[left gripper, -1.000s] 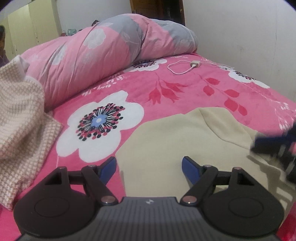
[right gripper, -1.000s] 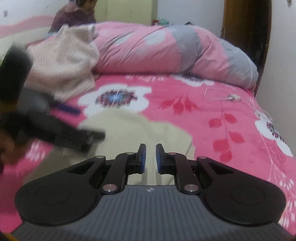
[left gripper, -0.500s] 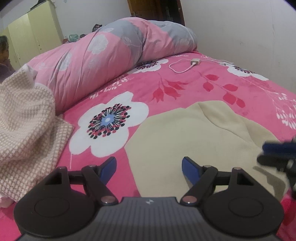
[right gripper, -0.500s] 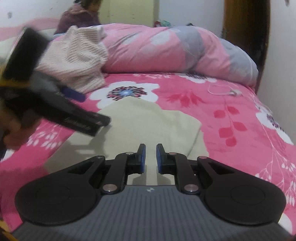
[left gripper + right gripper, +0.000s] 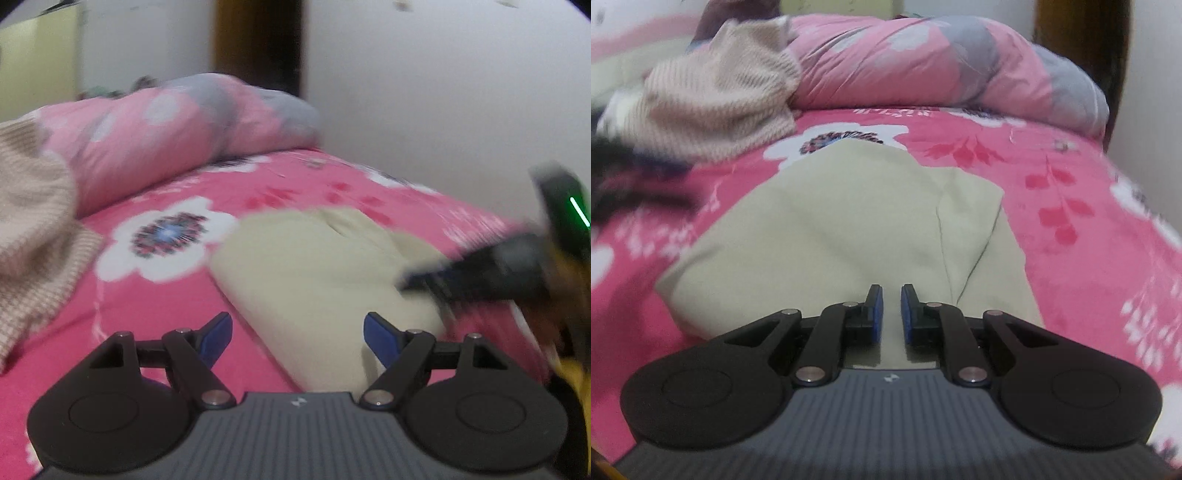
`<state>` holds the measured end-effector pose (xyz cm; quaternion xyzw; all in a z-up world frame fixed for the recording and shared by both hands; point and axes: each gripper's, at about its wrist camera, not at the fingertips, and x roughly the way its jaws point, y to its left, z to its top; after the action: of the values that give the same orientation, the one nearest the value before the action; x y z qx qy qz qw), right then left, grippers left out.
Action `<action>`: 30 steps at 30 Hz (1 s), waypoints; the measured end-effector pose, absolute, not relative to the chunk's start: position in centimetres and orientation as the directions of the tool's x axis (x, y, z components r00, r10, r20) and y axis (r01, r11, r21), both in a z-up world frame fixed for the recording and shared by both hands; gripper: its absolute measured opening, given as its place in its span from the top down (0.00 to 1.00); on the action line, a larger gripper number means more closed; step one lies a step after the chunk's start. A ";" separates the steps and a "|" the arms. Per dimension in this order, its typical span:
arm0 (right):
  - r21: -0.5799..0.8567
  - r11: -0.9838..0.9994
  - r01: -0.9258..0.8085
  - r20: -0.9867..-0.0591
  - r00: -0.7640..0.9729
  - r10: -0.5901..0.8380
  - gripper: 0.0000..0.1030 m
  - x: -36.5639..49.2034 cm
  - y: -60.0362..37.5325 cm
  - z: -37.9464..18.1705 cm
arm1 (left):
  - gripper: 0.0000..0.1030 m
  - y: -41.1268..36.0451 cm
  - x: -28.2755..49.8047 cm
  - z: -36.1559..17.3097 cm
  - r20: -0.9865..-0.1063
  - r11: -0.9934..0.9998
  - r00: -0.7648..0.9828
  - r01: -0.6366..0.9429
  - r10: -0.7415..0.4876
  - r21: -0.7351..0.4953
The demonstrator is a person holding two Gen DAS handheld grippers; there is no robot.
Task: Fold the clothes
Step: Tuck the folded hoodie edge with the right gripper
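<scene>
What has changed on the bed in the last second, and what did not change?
The left gripper swung sideways; its view now faces the wall, and the cream garment sits more central. The right gripper came lower and closer over the garment. Nothing was grasped or released: left jaws stay wide, right jaws stay shut and empty. The garment and knit sweater lie unmoved.

A cream garment (image 5: pixel 831 221) is spread flat on the pink floral bed (image 5: pixel 1089 229). Over its near edge the right gripper (image 5: pixel 891 310) is held, fingers (image 5: pixel 875 314) nearly together, nothing between. Beyond the garment, a beige knit (image 5: pixel 720 99) is heaped.
</scene>
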<state>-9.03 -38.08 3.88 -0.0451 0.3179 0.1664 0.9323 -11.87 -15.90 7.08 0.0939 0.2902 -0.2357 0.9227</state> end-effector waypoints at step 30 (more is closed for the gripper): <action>0.041 0.957 -0.288 -0.592 0.764 0.255 0.92 -9.4 -37.7 3.5 | 0.37 -18.3 -16.3 2.8 -0.468 0.922 0.854 0.344 -0.228 0.179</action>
<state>-9.41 -37.73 3.49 -0.0263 0.3115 0.1447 0.9388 -16.33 -18.33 2.79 0.1289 0.2248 -0.1498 0.9541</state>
